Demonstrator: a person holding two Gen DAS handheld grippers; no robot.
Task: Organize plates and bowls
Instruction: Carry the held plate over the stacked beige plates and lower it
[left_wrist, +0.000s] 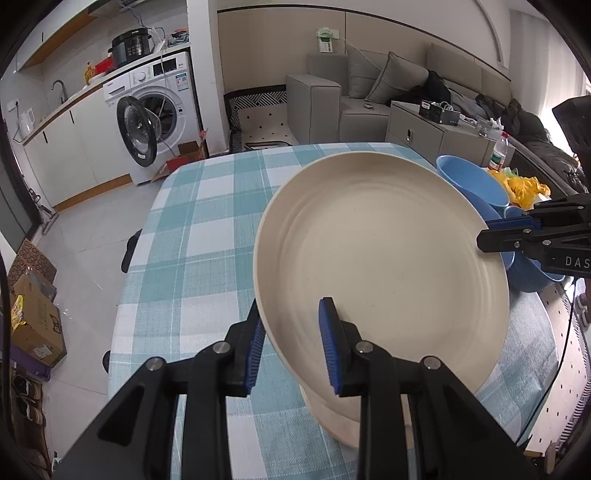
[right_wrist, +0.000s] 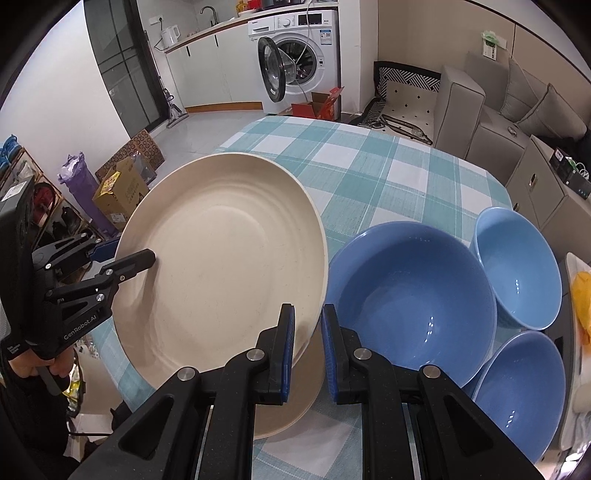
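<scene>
A large cream plate (left_wrist: 380, 258) (right_wrist: 221, 258) is held tilted above the checked tablecloth, over a second cream plate (left_wrist: 332, 417) (right_wrist: 291, 402) that lies flat beneath it. My left gripper (left_wrist: 291, 343) straddles the upper plate's near rim, its jaws shut on it; it shows at the left of the right wrist view (right_wrist: 122, 254). My right gripper (right_wrist: 308, 347) straddles the opposite rim, closed on it; it shows at the right of the left wrist view (left_wrist: 491, 230). Three blue bowls (right_wrist: 410, 302) (right_wrist: 517, 266) (right_wrist: 517, 391) stand to the right of the plates.
The table (left_wrist: 192, 236) has a teal and white checked cloth. A yellow bag (left_wrist: 524, 188) and a bottle (left_wrist: 500, 151) sit beyond the blue bowls (left_wrist: 472, 181). A washing machine (left_wrist: 155, 110), sofa (left_wrist: 369, 85) and boxes on the floor (left_wrist: 33, 317) surround the table.
</scene>
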